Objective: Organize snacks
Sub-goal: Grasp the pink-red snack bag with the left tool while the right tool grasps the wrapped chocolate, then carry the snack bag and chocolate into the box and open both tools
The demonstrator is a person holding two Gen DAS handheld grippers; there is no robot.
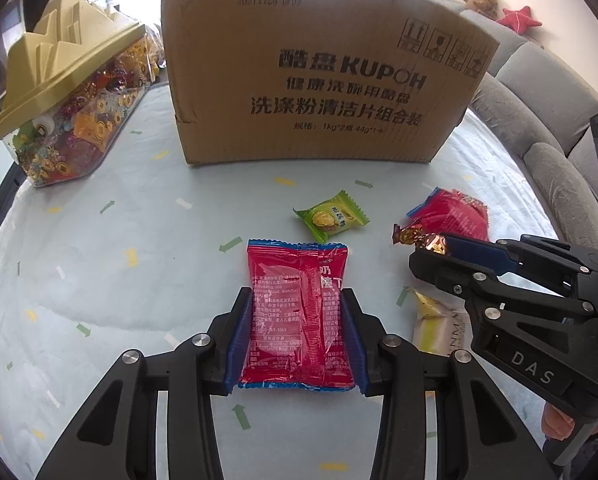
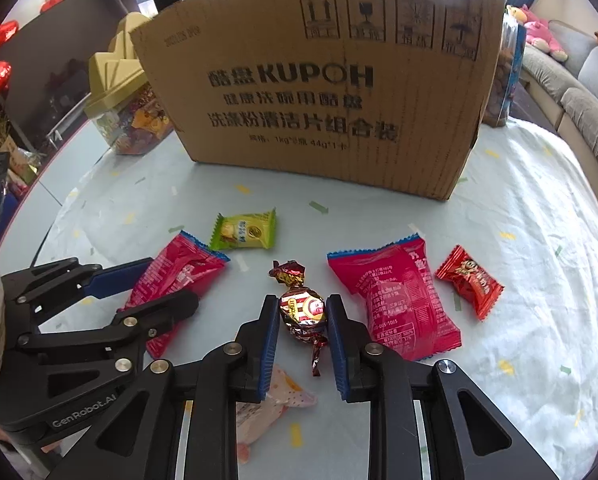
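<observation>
In the left wrist view, my left gripper (image 1: pixel 297 294) is shut on a red snack packet (image 1: pixel 295 320) with blue edges. The packet lies flat on the pale tablecloth (image 1: pixel 119 280), with the blue pads pressing on its long sides. My right gripper (image 2: pixel 303 302) is shut on a foil-wrapped round candy (image 2: pixel 303 310) with twisted ends. The left view shows that candy (image 1: pixel 409 236) at the tips of the right gripper (image 1: pixel 427 250). A big cardboard box (image 1: pixel 319 72) stands behind both.
Loose on the cloth are a green candy (image 2: pixel 245 230), a second red packet (image 2: pixel 395 300), a small red candy (image 2: pixel 469 280), a pink dotted packet (image 2: pixel 271 404) and a yellow-white packet (image 1: pixel 435 324). A clear candy jar with a gold lid (image 1: pixel 67 112) stands left; a grey sofa (image 1: pixel 539 100) lies right.
</observation>
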